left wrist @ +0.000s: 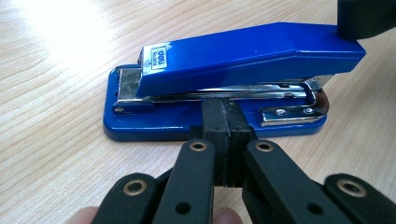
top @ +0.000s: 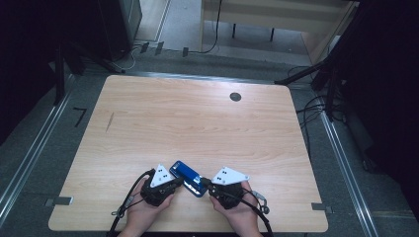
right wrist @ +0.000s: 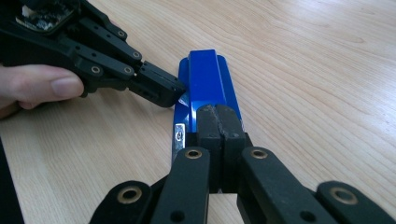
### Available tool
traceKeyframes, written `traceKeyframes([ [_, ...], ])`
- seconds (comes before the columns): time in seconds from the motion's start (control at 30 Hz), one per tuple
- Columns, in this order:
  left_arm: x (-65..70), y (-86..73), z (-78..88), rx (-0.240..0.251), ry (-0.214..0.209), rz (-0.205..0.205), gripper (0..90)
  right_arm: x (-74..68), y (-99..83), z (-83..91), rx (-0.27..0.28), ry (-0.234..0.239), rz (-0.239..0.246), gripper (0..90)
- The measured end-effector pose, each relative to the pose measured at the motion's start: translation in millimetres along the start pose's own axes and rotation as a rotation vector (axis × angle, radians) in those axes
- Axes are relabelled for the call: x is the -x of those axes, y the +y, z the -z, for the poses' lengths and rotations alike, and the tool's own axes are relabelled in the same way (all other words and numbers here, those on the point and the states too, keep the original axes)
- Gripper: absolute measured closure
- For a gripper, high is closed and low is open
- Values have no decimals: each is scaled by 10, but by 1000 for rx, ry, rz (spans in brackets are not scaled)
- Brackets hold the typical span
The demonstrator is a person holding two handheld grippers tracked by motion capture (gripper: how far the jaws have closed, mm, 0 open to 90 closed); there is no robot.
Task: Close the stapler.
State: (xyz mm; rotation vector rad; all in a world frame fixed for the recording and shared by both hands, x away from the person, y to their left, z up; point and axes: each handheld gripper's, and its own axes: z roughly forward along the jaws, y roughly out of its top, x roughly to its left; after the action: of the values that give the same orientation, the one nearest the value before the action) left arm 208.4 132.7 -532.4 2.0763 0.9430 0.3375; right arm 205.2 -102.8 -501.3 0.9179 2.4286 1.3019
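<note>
High view: blue stapler (top: 188,178) flat on the wooden table (top: 197,118), close to the near edge, long axis slanting from upper left to lower right. Left gripper (top: 174,184) just beside the stapler's left flank, about mid-length; right gripper (top: 204,184) at the stapler's lower-right end. Both hands tight against the stapler, neither clearly the nearer. Hard to judge jaw state from this height.

Left gripper view: stapler (left wrist: 224,88) lying broadside across the frame, hinge end at left, nose at right, base flat on the table (left wrist: 56,140). Left gripper (left wrist: 226,122) with jaws clenched together, nothing between them, joined tips butting the stapler's side at the gap between base and magazine rail, roughly mid-length. Dark block at the top right over the stapler's nose end, presumably part of the right gripper (left wrist: 362,16).

Right gripper view: stapler (right wrist: 205,79) running straight away from the camera, long axis in line with the jaws. Right gripper (right wrist: 219,116) likewise clamped shut on nothing, tips resting on or just over the top arm at the stapler's near end; contact not certain. Left gripper (right wrist: 163,88) coming in from the left, tip at the stapler's side.

Likely reading: a sideways brace at mid-length and a downward press at the nose, with the stapler's axis pointing along the right gripper and square to the left one.
</note>
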Motion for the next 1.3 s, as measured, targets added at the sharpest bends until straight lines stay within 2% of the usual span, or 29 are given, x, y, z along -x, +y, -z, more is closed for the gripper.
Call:
traceKeyframes([
  [0.13, -3, 0, 0, 0, -3, 2, 900, -26, -28, -5, 6, -13, 14, 900],
  [0.3, -24, -6, 16, 4, -7, 11, 900, -25, 16, -3, -6, -11, -3, 900],
  [0.37, -35, -16, 31, 19, -7, 17, 900, -14, 35, 25, 32, -4, -27, 900],
  [0.47, -76, -34, 90, 52, -6, 39, 900, -24, 44, 37, 37, -20, -21, 900],
  [0.57, -127, -58, 157, 64, 18, 41, 900, -54, 16, 53, 53, -9, -20, 900],
  [0.63, -194, -85, 223, 85, 31, 65, 900, -83, 3, 71, 55, 5, -21, 900],
  [0.67, -254, -104, 277, 106, 52, 84, 832, -96, -3, 72, 50, 18, -21, 900],
  [0.77, -351, -135, 356, 144, 109, 84, 778, -123, -39, 48, 32, 44, -23, 900],
  [0.87, -480, -174, 430, 175, 151, 119, 695, -154, -95, -5, 6, 48, -22, 900],
  [0.97, -598, -221, 502, 194, 187, 162, 615, -176, -143, -61, -16, 56, -24, 900],
  [1.07, -704, -270, 581, 210, 241, 195, 543, -178, -203, -138, -40, 64, -28, 900],
  [1.13, -794, -314, 649, 224, 260, 246, 484, -178, -250, -193, -61, 66, -30, 900],
  [1.2, -860, -362, 710, 229, 279, 270, 443, -181, -276, -229, -71, 81, -36, 900],
  [1.3, -960, -452, 806, 223, 309, 296, 362, -211, -286, -265, -83, 77, -18, 900],
])
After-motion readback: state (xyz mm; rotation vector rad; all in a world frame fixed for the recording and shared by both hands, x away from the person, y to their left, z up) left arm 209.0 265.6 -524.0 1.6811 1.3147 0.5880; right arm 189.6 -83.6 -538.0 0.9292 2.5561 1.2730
